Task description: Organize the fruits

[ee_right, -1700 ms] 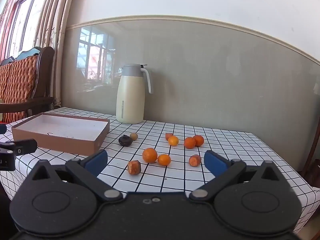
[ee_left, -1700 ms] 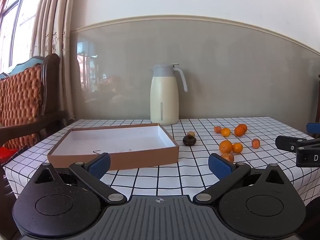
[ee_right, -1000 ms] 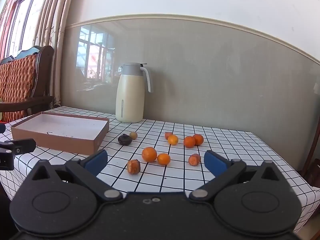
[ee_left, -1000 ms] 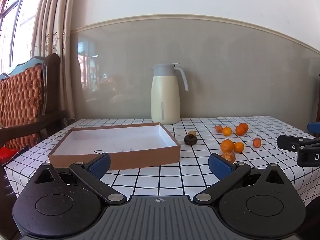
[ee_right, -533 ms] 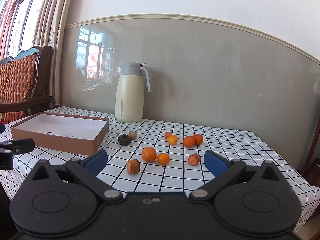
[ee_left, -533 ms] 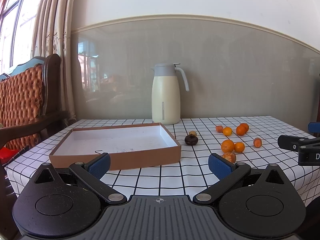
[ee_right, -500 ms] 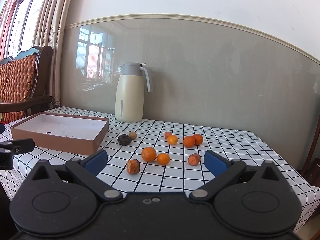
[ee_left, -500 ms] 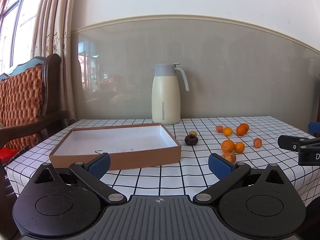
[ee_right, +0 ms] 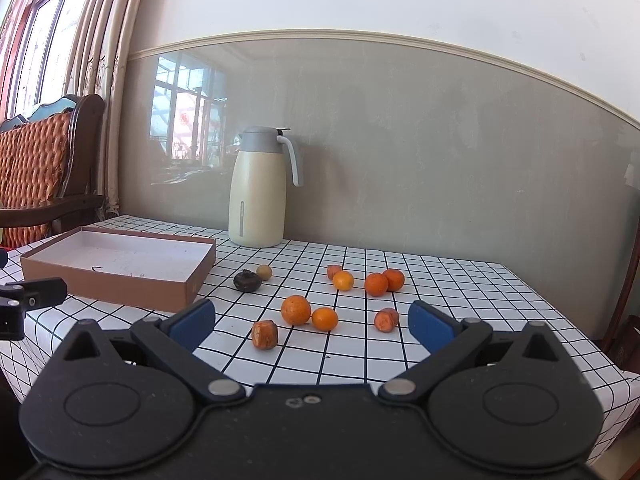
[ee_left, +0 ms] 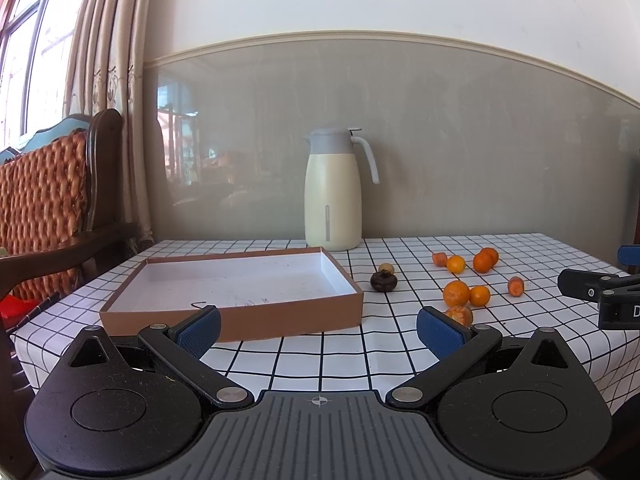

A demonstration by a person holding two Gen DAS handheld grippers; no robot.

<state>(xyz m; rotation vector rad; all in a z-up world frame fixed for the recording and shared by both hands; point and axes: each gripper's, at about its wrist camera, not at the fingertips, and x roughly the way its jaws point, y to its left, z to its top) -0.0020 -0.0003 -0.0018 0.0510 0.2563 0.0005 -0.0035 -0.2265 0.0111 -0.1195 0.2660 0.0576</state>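
Left claw (ee_left: 318,326) spread by box (ee_left: 240,316), right claw (ee_right: 310,320) facing oranges (ee_right: 296,310)

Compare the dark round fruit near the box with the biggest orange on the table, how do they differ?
The dark fruit is blackish brown and a bit squat; the biggest orange is bright orange and rounder. The dark fruit looks smaller. It sits close to the box beside a small tan fruit; the orange lies farther right, against a smaller orange. Both rest on the checked tablecloth, outside the box, untouched.
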